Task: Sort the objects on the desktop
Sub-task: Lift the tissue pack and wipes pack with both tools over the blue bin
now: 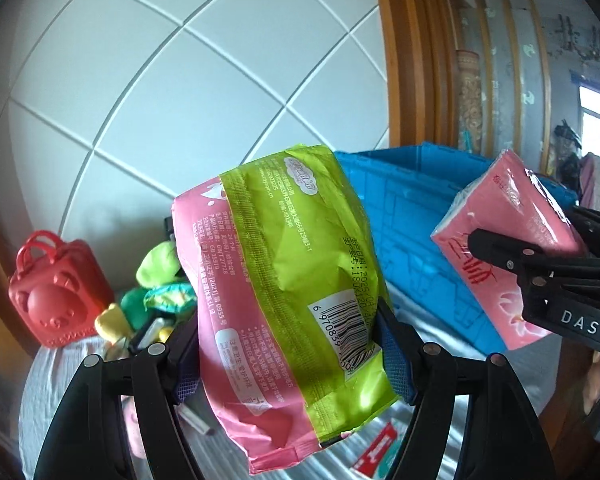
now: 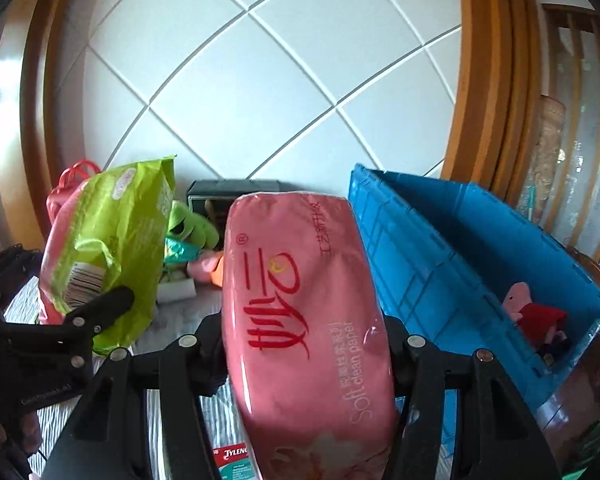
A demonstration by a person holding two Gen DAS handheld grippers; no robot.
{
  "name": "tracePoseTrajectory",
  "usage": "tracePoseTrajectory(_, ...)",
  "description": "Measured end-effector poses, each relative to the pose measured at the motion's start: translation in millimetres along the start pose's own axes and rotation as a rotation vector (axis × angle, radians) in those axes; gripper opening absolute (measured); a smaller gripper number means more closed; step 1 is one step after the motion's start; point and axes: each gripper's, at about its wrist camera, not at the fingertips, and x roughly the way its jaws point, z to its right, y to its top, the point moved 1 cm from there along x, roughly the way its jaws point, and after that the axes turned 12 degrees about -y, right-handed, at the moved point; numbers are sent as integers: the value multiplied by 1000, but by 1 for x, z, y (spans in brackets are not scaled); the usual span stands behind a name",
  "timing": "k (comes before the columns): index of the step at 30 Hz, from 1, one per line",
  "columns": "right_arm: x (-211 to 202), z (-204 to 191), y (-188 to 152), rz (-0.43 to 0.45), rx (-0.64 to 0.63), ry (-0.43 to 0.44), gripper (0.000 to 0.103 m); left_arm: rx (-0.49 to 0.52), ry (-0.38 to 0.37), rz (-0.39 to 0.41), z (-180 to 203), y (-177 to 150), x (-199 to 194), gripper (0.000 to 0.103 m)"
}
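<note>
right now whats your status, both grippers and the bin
Left gripper shut on green-pink wipes pack. Right gripper shut on pink tissue pack. Blue bin open, pig plush inside. Path to bin unobstructed.

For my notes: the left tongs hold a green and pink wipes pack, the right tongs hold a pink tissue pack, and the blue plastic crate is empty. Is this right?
Not quite: the blue plastic crate is not empty. The right wrist view shows a pink plush toy in a red dress inside. The rest is right.
</note>
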Motion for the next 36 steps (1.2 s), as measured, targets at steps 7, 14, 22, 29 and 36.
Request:
tracePoseTrajectory(7, -40, 60, 30, 73, 85, -99, 56, 73, -95, 70, 59, 50, 2, 74)
tracePoseTrajectory(14, -39, 137, 35, 98, 120, -135, 56, 124, -155, 113, 125, 88, 16, 74)
tracePoseTrajectory(22, -30, 227, 38, 118, 151, -167, 56, 149, -177, 121, 216, 123, 63, 74)
tracePoseTrajectory(29, -13, 312, 34, 111, 173, -174, 56, 132, -174, 111, 281, 143, 112, 74)
tracePoseTrajectory(36, 22, 362, 38, 94, 176, -143, 56, 114, -144, 81, 310, 153, 152, 75)
